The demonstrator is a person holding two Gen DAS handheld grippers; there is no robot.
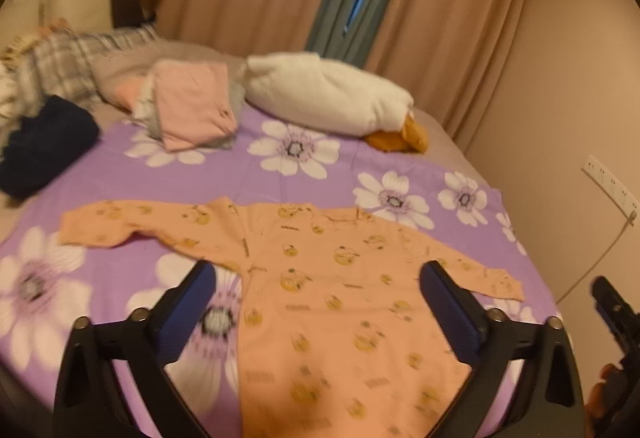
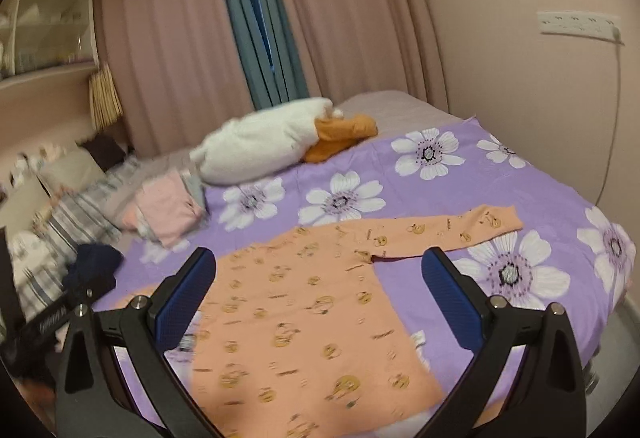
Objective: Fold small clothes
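Your orange top (image 1: 320, 278) is soft matt cloth with a printed pattern; it lies on a smooth matt floral bedsheet (image 1: 120, 165). Your jaws carry textured blue pads (image 2: 184, 302) on matt black plastic.

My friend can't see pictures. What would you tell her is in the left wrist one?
An orange baby top with yellow prints lies spread flat on a purple flowered bedsheet, unfolded. The open left tool hovers above it, empty. Folded pink clothes sit behind.

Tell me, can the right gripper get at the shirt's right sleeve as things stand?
Probably yes: the right gripper is open and empty, and the sleeve lies flat on the sheet with nothing over it.
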